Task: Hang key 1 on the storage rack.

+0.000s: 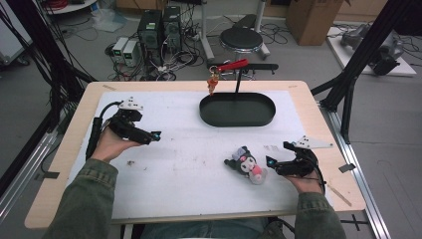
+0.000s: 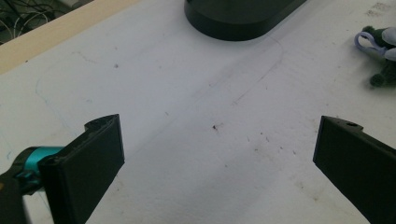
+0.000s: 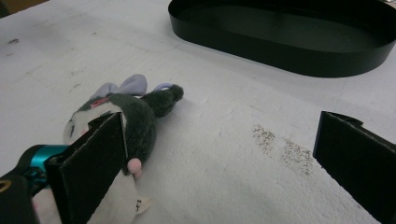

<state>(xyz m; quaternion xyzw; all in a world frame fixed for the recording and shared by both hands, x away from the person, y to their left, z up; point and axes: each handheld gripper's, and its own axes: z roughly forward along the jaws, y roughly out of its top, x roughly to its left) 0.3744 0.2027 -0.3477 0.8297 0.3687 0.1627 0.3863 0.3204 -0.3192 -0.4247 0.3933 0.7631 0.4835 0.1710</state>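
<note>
A small plush doll (image 1: 246,163) with a dark hood, white face and pink trim lies on the white mat, right of centre. My right gripper (image 1: 271,162) rests just to its right, jaws wide open, pointing at it. In the right gripper view the doll (image 3: 135,119) lies partly behind the left jaw, with nothing between the jaws. My left gripper (image 1: 155,135) stands open at the left of the mat, over bare surface. A black oval tray (image 1: 238,109) sits at the back, with a post carrying a red hook (image 1: 232,65) and an orange charm (image 1: 213,82).
The tray (image 3: 285,44) lies ahead of the right gripper; its edge (image 2: 238,21) and part of the doll (image 2: 380,51) appear far off in the left gripper view. The white mat (image 1: 179,169) covers a wooden table. A stool and computers stand on the floor beyond.
</note>
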